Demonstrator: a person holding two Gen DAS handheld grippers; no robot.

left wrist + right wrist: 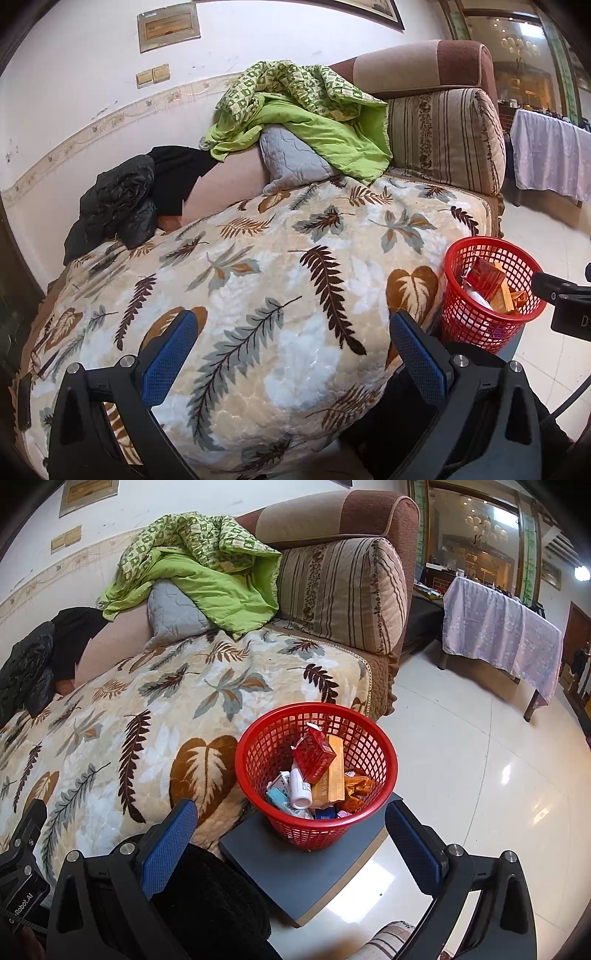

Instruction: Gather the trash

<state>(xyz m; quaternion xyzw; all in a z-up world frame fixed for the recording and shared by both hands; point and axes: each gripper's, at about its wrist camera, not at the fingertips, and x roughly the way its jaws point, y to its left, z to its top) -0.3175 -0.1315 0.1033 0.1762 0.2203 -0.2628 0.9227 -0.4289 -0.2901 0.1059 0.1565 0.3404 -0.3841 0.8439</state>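
Observation:
A red mesh basket [258, 753] stands on a dark grey board [295, 871] beside the sofa. It holds several pieces of trash: a red carton [314, 755], an orange box [334, 771], a white bottle [299, 788] and small packets. My right gripper [291, 827] hovers open just in front of the basket, fingers wide with nothing between them. In the left wrist view the same basket [465, 314] sits at the right. My left gripper [291, 336] is open and empty over the leaf-patterned blanket [258, 280].
A green quilt [295, 110], grey pillow [291, 162] and black jacket [118, 203] lie along the sofa back. A striped cushion [343, 594] leans on the armrest. A cloth-covered table [502, 631] stands across the glossy tiled floor [480, 775].

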